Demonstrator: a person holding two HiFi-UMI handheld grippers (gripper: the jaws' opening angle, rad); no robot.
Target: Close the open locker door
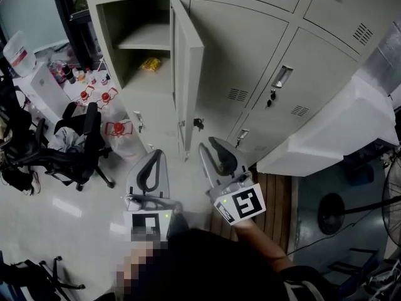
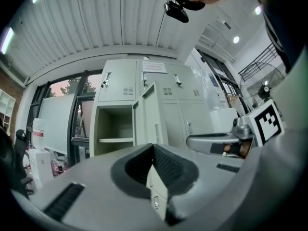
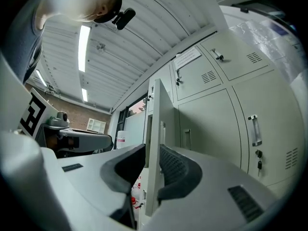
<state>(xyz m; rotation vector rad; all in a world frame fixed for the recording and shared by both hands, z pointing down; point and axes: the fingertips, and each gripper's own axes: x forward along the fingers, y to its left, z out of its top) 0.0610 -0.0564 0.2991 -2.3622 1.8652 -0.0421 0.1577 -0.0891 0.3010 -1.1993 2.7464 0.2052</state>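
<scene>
The grey open locker door [image 1: 186, 68] swings out from its compartment [image 1: 139, 39], which has a shelf and a small yellow item [image 1: 150, 63] inside. Both grippers hang in front of the lockers, short of the door and touching nothing. My left gripper [image 1: 158, 153] is shut and empty; in the left gripper view the left gripper [image 2: 153, 148] points at the locker door [image 2: 149, 114] ahead. My right gripper [image 1: 207, 143] is open, a narrow gap between its pads. In the right gripper view the locker door [image 3: 155, 129], seen edge-on, lines up with the gap of the right gripper [image 3: 152, 150] but stands farther off.
A black office chair [image 1: 81, 143] and red-capped water bottles [image 1: 116, 128] stand on the floor left of the lockers. A white table [image 1: 44, 83] with clutter is at far left. A white box [image 1: 338, 130] juts out at right, with a fan [image 1: 338, 212] below.
</scene>
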